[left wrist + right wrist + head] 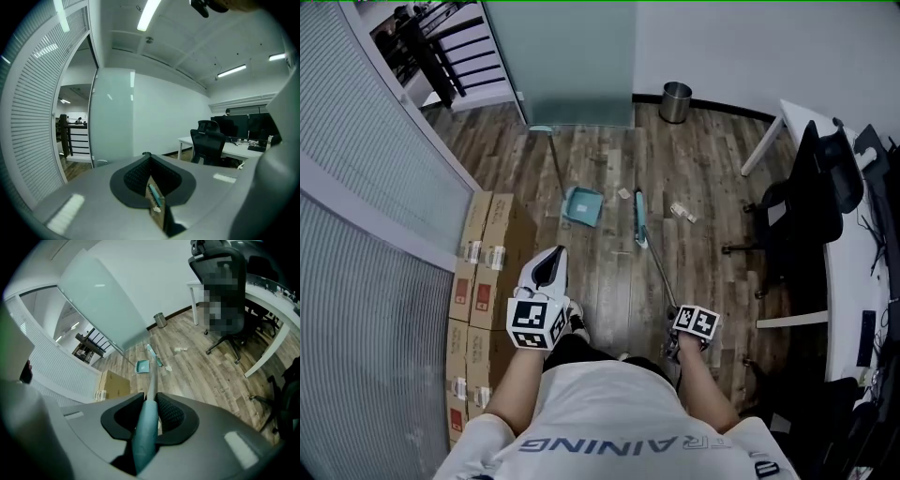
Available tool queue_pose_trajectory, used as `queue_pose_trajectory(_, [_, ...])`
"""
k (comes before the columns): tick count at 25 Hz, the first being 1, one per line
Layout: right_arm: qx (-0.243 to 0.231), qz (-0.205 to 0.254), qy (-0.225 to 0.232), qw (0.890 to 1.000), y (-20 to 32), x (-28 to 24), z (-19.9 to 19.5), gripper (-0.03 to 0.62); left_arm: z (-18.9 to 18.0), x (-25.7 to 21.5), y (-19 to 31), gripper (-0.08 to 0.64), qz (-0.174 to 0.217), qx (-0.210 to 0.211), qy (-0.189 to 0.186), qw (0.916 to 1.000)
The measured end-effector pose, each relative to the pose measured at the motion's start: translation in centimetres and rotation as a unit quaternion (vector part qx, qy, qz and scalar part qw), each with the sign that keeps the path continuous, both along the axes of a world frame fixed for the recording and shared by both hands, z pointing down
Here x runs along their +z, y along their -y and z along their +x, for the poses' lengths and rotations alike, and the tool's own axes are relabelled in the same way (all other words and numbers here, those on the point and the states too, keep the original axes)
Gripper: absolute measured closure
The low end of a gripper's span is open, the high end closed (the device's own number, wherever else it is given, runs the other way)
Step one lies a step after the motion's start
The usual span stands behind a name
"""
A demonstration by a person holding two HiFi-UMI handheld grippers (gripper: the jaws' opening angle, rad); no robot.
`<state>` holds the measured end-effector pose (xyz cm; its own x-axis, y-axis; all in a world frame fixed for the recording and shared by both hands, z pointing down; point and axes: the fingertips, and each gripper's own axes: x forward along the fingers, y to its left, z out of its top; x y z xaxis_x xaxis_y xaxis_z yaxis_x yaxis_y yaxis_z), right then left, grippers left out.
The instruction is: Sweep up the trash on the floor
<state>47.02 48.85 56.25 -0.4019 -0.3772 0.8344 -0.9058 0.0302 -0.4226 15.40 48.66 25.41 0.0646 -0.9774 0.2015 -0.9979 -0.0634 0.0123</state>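
Note:
My right gripper (680,330) is shut on the teal grip of a broom (144,430). The broom's thin handle runs away to its teal head (639,217) on the wood floor. A teal dustpan (582,206) lies left of the head, and its long handle leans back toward the glass door. Paper scraps (682,212) lie right of the broom head, and a smaller scrap (622,193) lies between pan and broom. The right gripper view shows the pan (142,365), the broom head (153,354) and scraps (180,349). My left gripper (551,260) hangs shut and empty at waist height, its jaws together (149,160).
Stacked cardboard boxes (483,272) line the glass partition on the left. A metal bin (675,101) stands by the far wall. A black office chair (797,206) and a white desk (853,272) fill the right side. The person's shoe (577,323) is below the left gripper.

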Motion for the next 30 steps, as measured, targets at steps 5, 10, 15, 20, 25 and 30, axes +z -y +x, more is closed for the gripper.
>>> queue_pose_trajectory(5, [0.014,-0.019,-0.013,1.0,2.8,1.0,-1.3,0.485,-1.8,0.9,5.5,0.558,0.002,0.021,-0.016,0.9996])
queue_pose_trajectory(10, [0.041,-0.016,-0.033,0.999,7.7,-0.2,-4.3,0.485,-5.6,0.9,11.3,0.558,0.003,0.044,-0.032,0.9985])
queue_pose_trajectory(15, [0.048,-0.003,-0.053,0.997,13.1,-2.1,-8.5,0.484,-11.3,1.0,16.7,0.558,-0.005,0.054,-0.046,0.9974])
queue_pose_trajectory(20, [0.059,-0.009,-0.063,0.996,16.6,-1.7,-13.2,0.483,-17.2,2.5,21.0,0.558,-0.02,0.058,-0.059,0.9964])
queue_pose_trajectory(25, [0.068,-0.029,-0.06,0.995,19.2,-0.9,-16.7,0.484,-21.5,4.2,25.1,0.558,-0.045,0.06,-0.066,0.995])
queue_pose_trajectory(30, [0.062,-0.049,-0.067,0.995,21.2,-0.3,-18.3,0.483,-23.2,5.9,28.9,0.558,-0.069,0.067,-0.072,0.9928])
